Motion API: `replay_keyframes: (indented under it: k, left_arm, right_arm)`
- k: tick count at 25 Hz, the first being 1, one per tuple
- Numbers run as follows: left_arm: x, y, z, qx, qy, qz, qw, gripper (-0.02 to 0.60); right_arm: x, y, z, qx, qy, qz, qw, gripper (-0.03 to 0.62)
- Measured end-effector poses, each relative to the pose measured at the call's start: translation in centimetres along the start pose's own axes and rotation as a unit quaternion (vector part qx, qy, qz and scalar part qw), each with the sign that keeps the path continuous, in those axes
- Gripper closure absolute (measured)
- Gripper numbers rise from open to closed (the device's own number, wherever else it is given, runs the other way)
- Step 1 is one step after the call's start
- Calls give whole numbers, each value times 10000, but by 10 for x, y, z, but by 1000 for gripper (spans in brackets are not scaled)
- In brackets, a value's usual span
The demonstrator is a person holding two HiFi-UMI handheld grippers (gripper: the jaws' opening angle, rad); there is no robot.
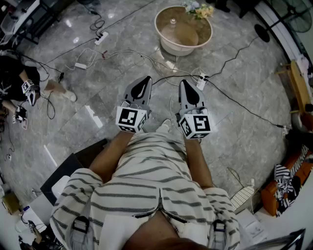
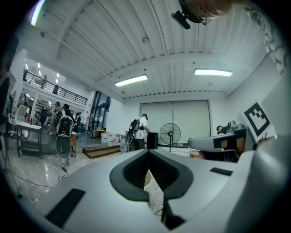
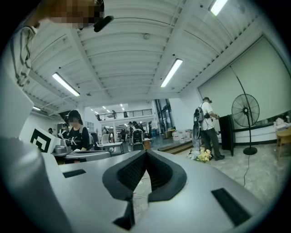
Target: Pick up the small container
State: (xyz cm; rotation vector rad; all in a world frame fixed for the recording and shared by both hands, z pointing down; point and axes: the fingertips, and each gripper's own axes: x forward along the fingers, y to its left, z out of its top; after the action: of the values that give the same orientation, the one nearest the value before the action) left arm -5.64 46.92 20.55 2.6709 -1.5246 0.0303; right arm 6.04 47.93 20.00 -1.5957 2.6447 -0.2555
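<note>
I hold both grippers side by side at waist height over a marble floor. The left gripper [image 1: 145,78] [image 2: 148,152] is shut with nothing between its jaws. The right gripper [image 1: 184,82] [image 3: 146,152] is shut and empty too. Ahead stands a low round table [image 1: 162,43] with a bunch of flowers [image 1: 198,9] and a small object [image 1: 172,22] on its top; I cannot tell whether that is the small container. Both grippers are well short of the table.
Cables and power strips [image 1: 101,38] run across the floor between me and the table. A standing fan [image 3: 245,110] is at the right, and orange furniture [image 1: 286,183] is by my right side. A person [image 1: 14,73] sits at the left. Another with a backpack [image 2: 138,129] stands farther off.
</note>
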Motion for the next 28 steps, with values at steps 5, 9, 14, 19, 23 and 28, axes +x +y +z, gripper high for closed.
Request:
replay_keyframes:
  k: [5, 9, 14, 19, 23, 28]
  left_arm:
    - [17, -10, 0, 25, -1, -31, 10000, 583]
    - [35, -24, -3, 34, -62, 19, 10000, 583]
    - [48, -31, -10, 62, 26, 11, 10000, 583]
    - [65, -15, -27, 20, 258, -213, 9994, 583]
    - [100, 9, -38, -155, 265, -235, 9993, 583]
    - [158, 50, -42, -218, 324, -251, 9989, 583]
  right_arm:
    - [0, -16, 3, -176, -16, 71, 9998, 587]
    - [6, -34, 3, -2, -129, 224, 9997, 593]
    - [16, -37, -7, -26, -92, 393, 9992, 599]
    - [34, -31, -15, -231, 144, 559, 9981, 599]
    - [69, -46, -22, -272, 118, 374, 9989, 599]
    - [133, -70, -29, -275, 275, 202, 9990, 599]
